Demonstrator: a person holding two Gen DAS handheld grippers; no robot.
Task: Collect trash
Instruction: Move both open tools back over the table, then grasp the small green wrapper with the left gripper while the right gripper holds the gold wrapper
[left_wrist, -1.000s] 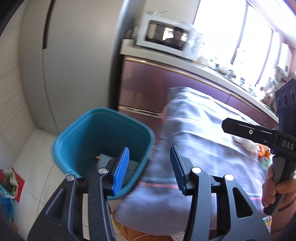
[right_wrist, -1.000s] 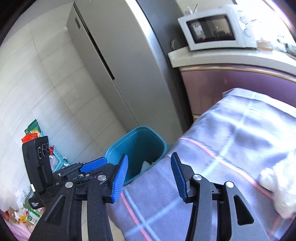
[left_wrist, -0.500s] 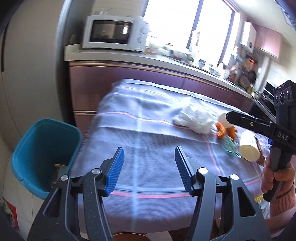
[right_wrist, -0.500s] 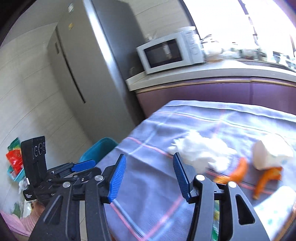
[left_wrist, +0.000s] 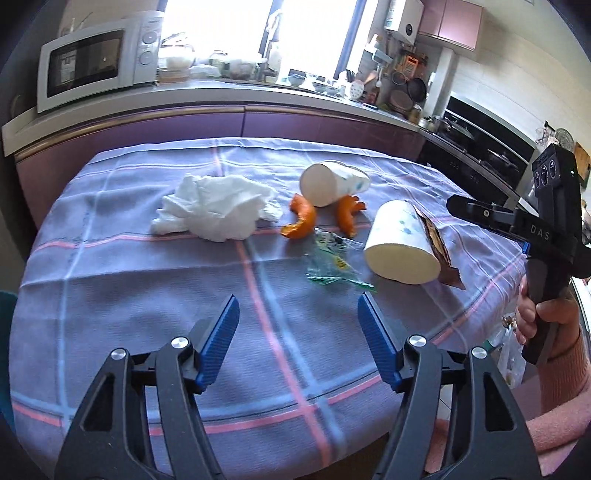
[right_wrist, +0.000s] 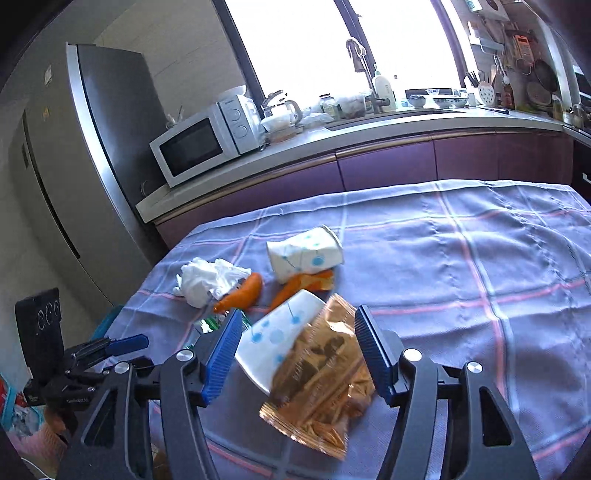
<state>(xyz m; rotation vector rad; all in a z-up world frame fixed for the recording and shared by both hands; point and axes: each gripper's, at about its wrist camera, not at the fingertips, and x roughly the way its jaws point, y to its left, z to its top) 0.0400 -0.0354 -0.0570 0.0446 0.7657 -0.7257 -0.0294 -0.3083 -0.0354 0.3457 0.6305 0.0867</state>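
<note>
Both grippers' jaws are opening, nothing held: left gripper (left_wrist: 297, 328) hangs over bare tablecloth (left_wrist: 110, 295), trash further ahead; right gripper (right_wrist: 297, 347) frames the brown wrapper (right_wrist: 321, 380) and paper cup (right_wrist: 277, 339).

A white microwave (right_wrist: 207, 142) stands on the counter (right_wrist: 369, 138) at ten o'clock, with a steel refrigerator (right_wrist: 92, 162) at its left. A faucet (right_wrist: 360, 55) rises before the bright window (right_wrist: 332, 44) at twelve. Pans (left_wrist: 413, 88) hang at two o'clock.
</note>
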